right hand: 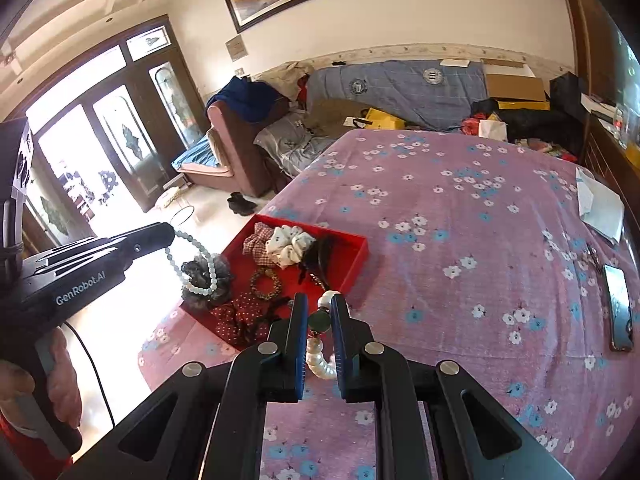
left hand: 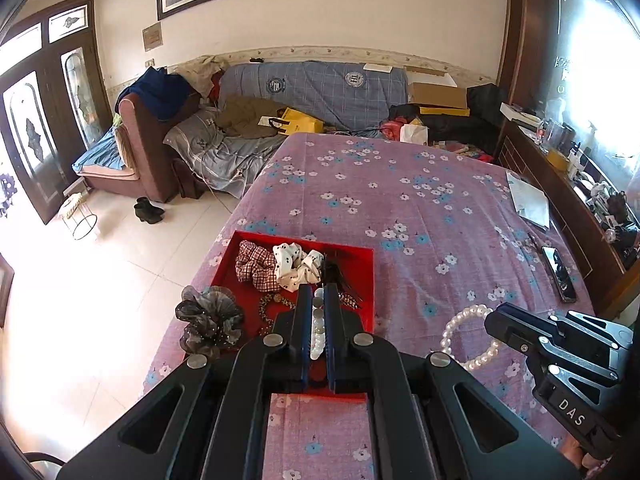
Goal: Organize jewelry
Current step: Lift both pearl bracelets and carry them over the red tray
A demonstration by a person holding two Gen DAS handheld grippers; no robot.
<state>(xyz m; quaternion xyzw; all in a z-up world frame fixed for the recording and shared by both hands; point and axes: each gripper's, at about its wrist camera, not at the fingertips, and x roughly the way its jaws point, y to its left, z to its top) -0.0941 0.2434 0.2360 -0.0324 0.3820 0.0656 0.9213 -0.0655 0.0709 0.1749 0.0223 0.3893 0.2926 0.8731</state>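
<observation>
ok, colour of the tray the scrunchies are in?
Red. The tray shows best in the right wrist view, holding the scrunchies.

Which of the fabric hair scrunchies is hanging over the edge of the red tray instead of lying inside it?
The dark grey gauzy scrunchie, draped over the red tray's left rim. The plaid scrunchie and white dotted scrunchie lie inside.

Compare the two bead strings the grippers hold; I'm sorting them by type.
The pale bead bracelet in the left gripper has small, milky bluish beads; the pearl strand in the right gripper has bigger white pearls and a dark green bead. Both hang clamped near the red tray.
</observation>
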